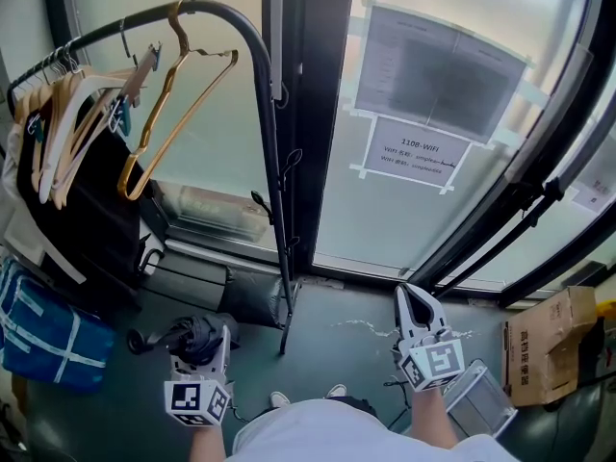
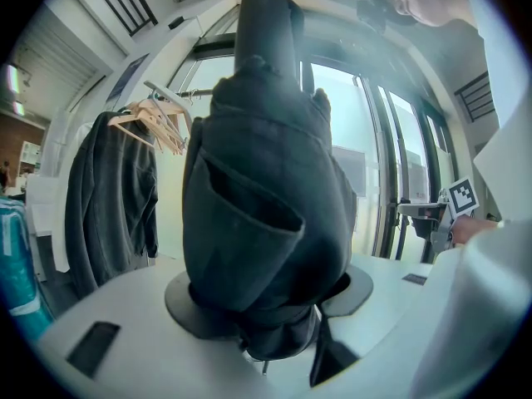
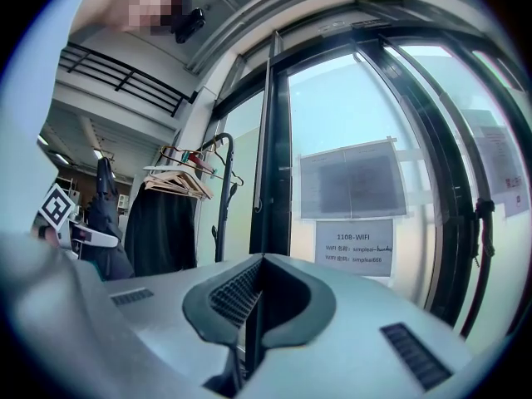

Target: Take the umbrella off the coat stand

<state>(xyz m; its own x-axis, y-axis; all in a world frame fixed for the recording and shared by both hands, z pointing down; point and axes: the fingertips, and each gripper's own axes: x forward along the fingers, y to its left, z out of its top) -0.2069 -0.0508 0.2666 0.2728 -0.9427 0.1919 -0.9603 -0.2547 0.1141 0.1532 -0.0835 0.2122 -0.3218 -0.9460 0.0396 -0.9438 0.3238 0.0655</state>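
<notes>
L gripper (image 2: 264,322) is clamped on the folded black umbrella (image 2: 266,198). Its pads bite the bundled fabric near one end, and the rest sticks out past the jaws w/ the smooth round end farthest away. R gripper (image 3: 256,302) has its jaws pressed together w/ nothing btwn them, aimed at the glass door w/ the WiFi notice (image 3: 353,246).

In the head view the umbrella (image 1: 183,336) sits low at the L gripper (image 1: 205,352), left of the coat stand (image 1: 272,152) pole & apart from it. It looks off the hooks already, so the step in hand is prob. carrying it clear.

To do that well:
- Grip firm, since the fabric is soft & could slide thru the pads.
- Draw the umbrella toward the body & away from the pole, so the long end doesn't catch the side hooks, the wooden hangers (image 1: 82,114) or the black coat (image 1: 91,219).
- Use the R gripper (image 1: 417,306), which is free, to steady the far end if it droops.
</notes>
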